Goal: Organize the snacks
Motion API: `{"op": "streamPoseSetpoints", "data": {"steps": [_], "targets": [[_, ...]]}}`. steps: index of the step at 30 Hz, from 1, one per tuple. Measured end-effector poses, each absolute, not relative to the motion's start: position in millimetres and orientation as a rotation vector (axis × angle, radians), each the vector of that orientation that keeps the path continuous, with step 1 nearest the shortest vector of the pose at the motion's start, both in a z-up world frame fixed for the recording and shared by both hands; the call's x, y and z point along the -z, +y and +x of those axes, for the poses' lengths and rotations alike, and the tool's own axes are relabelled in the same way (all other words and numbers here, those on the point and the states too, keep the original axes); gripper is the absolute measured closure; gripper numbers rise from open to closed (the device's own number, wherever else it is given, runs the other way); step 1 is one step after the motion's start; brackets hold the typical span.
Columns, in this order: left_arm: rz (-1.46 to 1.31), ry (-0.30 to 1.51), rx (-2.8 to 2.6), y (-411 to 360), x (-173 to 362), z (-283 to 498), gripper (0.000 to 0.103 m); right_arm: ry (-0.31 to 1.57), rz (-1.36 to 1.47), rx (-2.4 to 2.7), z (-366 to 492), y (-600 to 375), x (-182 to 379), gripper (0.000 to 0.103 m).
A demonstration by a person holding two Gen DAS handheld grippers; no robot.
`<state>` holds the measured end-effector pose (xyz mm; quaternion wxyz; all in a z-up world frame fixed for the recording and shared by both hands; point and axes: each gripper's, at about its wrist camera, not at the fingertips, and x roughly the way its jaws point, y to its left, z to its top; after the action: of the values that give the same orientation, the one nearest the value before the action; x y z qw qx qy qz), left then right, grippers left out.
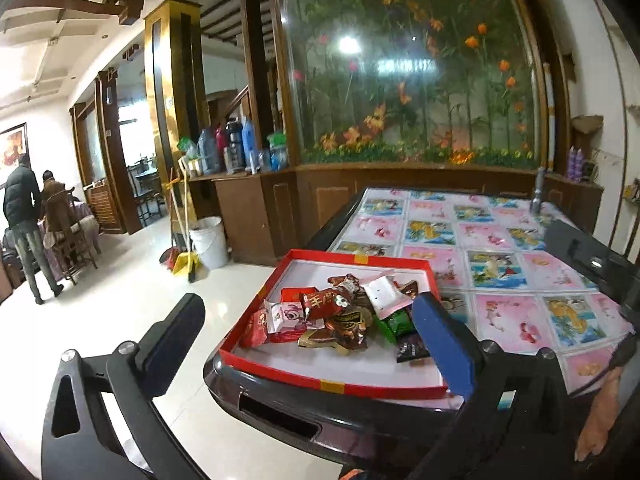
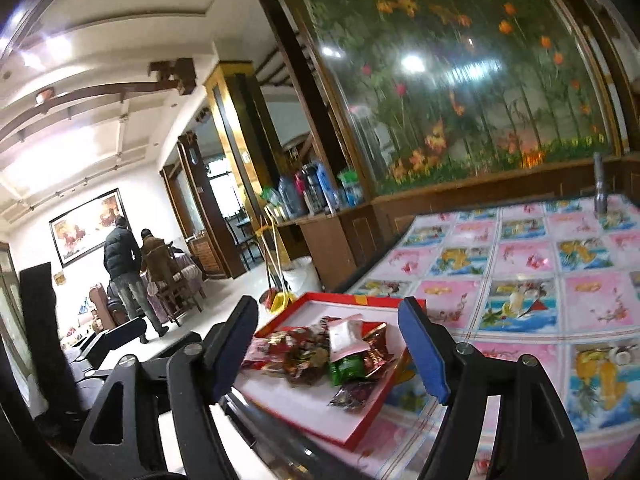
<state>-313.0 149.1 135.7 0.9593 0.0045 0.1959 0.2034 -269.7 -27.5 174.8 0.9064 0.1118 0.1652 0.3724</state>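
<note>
Red tray (image 1: 280,374) w/ snack packets (image 1: 340,316) sits at table (image 1: 500,280) corner, 12 o'clock from us. Both grippers, left (image 1: 308,320) & right (image 2: 326,344), wide, holding nothing. Bucket (image 1: 208,242) at 10. Labels unreadable.

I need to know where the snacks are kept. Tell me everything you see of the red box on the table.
The shallow red cardboard tray with a white inside lies flat at the near corner of the flower-patterned table, partly over its dark rim. Low red walls carry small orange tape patches. A loose pile of wrapped snacks lies inside, red, brown, green and pink-white packets. Neither claw touches it.
</note>
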Motion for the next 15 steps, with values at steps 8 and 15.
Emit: {"op": "streamPoseSetpoints", "data": {"steps": [8,15], "targets": [[-0.06,0.387,-0.43,159.6,-127.8,-310.2,0.0,0.274,0.12,-0.751,-317.3,-33.3,-168.3,0.013],[-0.016,0.406,-0.452,162.0,-113.8,-307.6,0.0,0.345,0.087,-0.78,-307.1,-10.1,-149.0,0.013]]}}
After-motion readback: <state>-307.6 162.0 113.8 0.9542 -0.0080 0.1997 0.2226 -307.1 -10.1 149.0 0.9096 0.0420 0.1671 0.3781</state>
